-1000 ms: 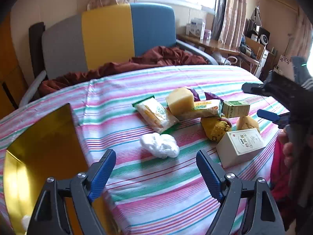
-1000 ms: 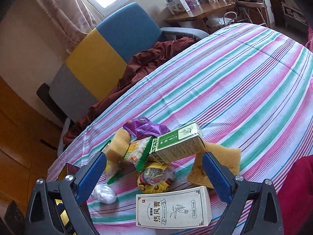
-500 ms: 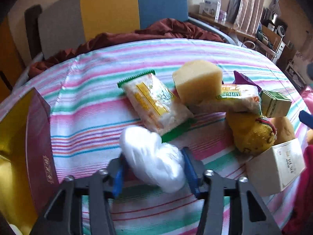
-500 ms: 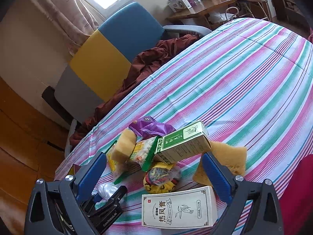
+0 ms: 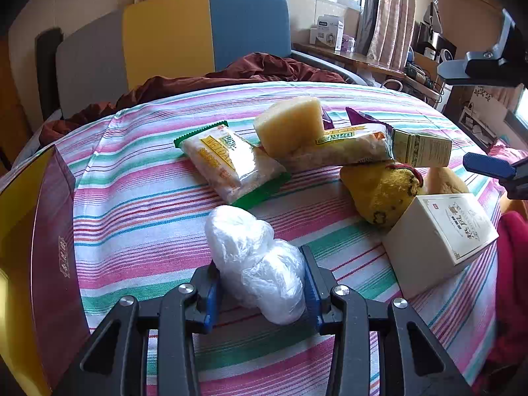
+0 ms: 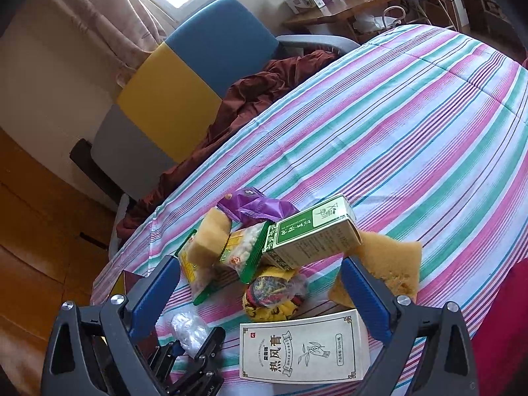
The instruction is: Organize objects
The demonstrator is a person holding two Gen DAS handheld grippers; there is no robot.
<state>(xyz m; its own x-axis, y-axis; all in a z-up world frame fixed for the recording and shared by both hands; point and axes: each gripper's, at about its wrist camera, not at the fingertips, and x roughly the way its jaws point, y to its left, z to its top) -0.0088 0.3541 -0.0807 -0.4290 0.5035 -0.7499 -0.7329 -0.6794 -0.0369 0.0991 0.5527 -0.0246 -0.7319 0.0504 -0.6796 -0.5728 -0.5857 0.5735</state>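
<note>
A crumpled white plastic bag (image 5: 250, 250) lies on the striped tablecloth (image 5: 138, 217), and my left gripper (image 5: 260, 280) is shut on it, both blue pads pressing its sides. The right wrist view shows the same bag (image 6: 188, 330) in that gripper (image 6: 194, 346) at the lower left. My right gripper (image 6: 260, 264) hangs open above the pile, with nothing between its fingers. The pile holds a green-edged snack packet (image 5: 227, 161), a yellow sponge (image 5: 290, 125), a green carton (image 6: 310, 234), a yellow pouch (image 5: 379, 191) and a white box (image 6: 300, 346).
An open box with a gold inside and maroon walls (image 5: 49, 231) stands at the left table edge. A second sponge (image 6: 389, 264) and a purple packet (image 6: 257, 204) lie by the pile. A blue, yellow and grey chair (image 5: 198, 33) with brown cloth stands behind.
My left gripper came down and forward onto the white plastic bag and closed on it. The right gripper stayed open over the pile.
</note>
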